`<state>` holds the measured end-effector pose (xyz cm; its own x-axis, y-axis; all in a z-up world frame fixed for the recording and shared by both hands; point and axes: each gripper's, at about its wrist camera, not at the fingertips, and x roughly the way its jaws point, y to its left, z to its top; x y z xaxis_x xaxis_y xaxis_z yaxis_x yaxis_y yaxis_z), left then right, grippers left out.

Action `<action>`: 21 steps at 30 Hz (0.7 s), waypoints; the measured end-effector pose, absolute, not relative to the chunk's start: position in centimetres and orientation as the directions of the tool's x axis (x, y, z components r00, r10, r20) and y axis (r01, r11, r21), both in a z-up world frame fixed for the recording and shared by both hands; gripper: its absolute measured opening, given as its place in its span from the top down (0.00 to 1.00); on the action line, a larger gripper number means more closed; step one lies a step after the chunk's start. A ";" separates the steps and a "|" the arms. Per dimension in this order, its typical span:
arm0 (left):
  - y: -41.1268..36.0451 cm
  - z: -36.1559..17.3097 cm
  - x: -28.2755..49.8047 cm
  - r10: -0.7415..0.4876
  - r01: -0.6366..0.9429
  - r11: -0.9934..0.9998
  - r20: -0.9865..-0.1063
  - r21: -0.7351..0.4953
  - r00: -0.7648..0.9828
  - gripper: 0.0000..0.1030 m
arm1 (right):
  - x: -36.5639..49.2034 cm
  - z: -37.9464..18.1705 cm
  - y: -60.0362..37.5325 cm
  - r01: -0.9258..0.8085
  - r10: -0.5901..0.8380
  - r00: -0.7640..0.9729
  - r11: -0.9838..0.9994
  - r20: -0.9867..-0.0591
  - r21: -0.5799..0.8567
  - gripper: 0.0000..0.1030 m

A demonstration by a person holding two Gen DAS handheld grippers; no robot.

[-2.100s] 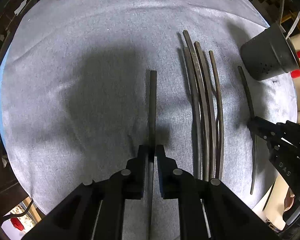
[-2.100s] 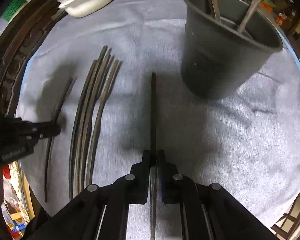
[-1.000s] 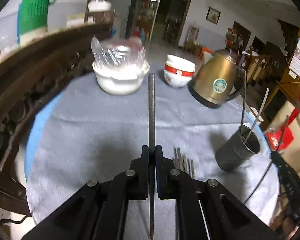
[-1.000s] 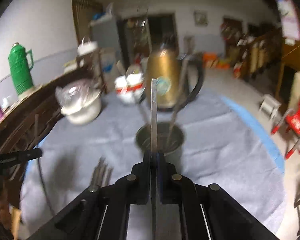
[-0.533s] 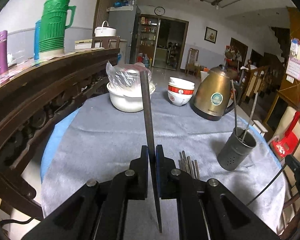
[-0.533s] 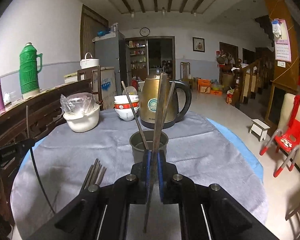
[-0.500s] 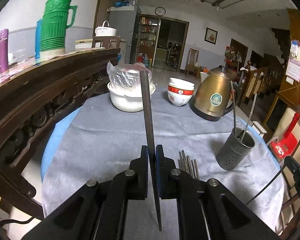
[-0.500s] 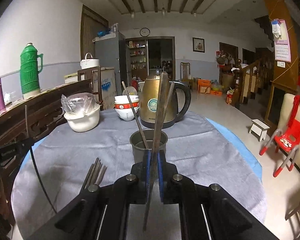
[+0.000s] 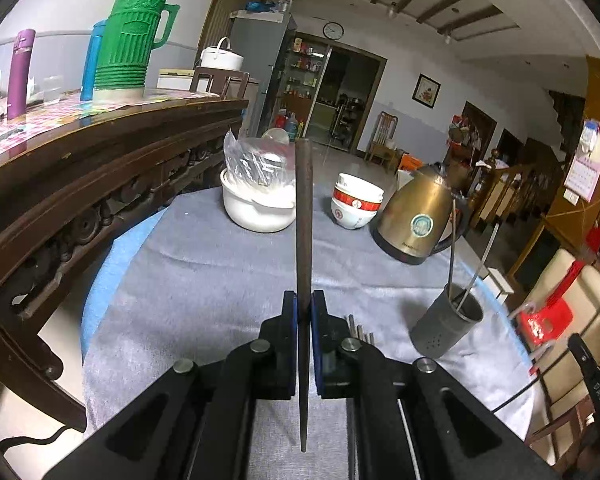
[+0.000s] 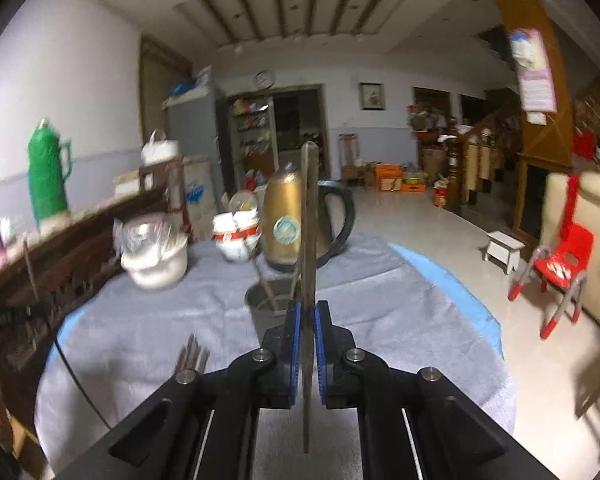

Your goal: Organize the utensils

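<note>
My left gripper (image 9: 304,304) is shut on a dark chopstick (image 9: 303,216) and holds it upright above the grey cloth. My right gripper (image 10: 306,316) is shut on another dark chopstick (image 10: 309,216), also upright, just in front of the dark holder cup (image 10: 266,308). The cup (image 9: 446,326) stands at the right in the left wrist view with two chopsticks in it. Several loose chopsticks (image 9: 360,330) lie on the cloth between the grippers; they also show in the right wrist view (image 10: 192,356).
A gold kettle (image 9: 416,220), stacked bowls (image 9: 354,204) and a white pot with a plastic bag (image 9: 258,204) stand at the table's far side. A dark wooden sideboard (image 9: 80,184) with a green thermos (image 9: 128,36) runs along the left. Red chairs (image 10: 556,268) stand off to the right.
Both grippers have lifted their chopsticks off the cloth and tipped them upright. In the last half second the right gripper has moved closer to the cup.
</note>
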<state>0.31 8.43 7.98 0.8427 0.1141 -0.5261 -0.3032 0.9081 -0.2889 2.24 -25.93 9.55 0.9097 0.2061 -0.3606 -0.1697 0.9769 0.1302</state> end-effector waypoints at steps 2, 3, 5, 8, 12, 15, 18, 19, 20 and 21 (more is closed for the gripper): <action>8.7 8.8 0.2 0.108 -0.301 0.902 -0.513 -0.311 0.852 0.94 | 1.5 10.4 -26.7 -0.151 0.193 0.920 0.978 -0.341 0.146 0.93; 8.7 9.3 0.1 0.108 -0.299 0.899 -0.499 -0.321 0.860 0.94 | 1.2 10.7 -27.0 -0.149 0.190 0.923 0.978 -0.335 0.145 0.93; 8.8 10.0 -0.1 0.108 -0.295 0.896 -0.481 -0.333 0.870 0.94 | 0.8 11.3 -27.5 -0.146 0.184 0.927 0.980 -0.327 0.138 0.93; 8.6 10.8 -0.5 0.102 -0.288 0.889 -0.459 -0.357 0.883 0.94 | 0.2 12.0 -28.1 -0.143 0.180 0.932 0.980 -0.314 0.137 0.93; 7.9 11.6 -0.3 0.079 -0.261 0.894 -0.445 -0.364 0.892 0.94 | -0.5 12.6 -29.1 -0.132 0.174 0.939 0.979 -0.296 0.157 0.93; 7.5 12.2 -0.4 0.068 -0.248 0.892 -0.429 -0.379 0.901 0.94 | -0.8 12.6 -29.6 -0.130 0.178 0.938 0.976 -0.297 0.177 0.93; 6.8 12.8 -0.3 0.061 -0.234 0.899 -0.424 -0.370 0.904 0.94 | -0.7 12.3 -30.3 -0.130 0.186 0.935 0.972 -0.301 0.198 0.93; 6.7 13.0 -0.4 0.061 -0.231 0.901 -0.419 -0.368 0.906 0.94 | -0.6 12.3 -30.6 -0.133 0.194 0.932 0.968 -0.305 0.211 0.93; 6.6 13.3 -0.5 0.067 -0.230 0.904 -0.411 -0.361 0.909 0.94 | -0.3 12.2 -30.9 -0.136 0.201 0.930 0.966 -0.307 0.220 0.93; 6.5 13.5 -0.6 0.072 -0.230 0.905 -0.407 -0.356 0.911 0.94 | 0.0 12.2 -31.1 -0.139 0.206 0.928 0.964 -0.309 0.227 0.93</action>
<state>-0.60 6.47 13.52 0.9108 0.0716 -0.4067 -0.2304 0.9055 -0.3565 -0.04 -31.08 12.19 0.9284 0.2061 -0.3093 -0.1385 0.9641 0.2266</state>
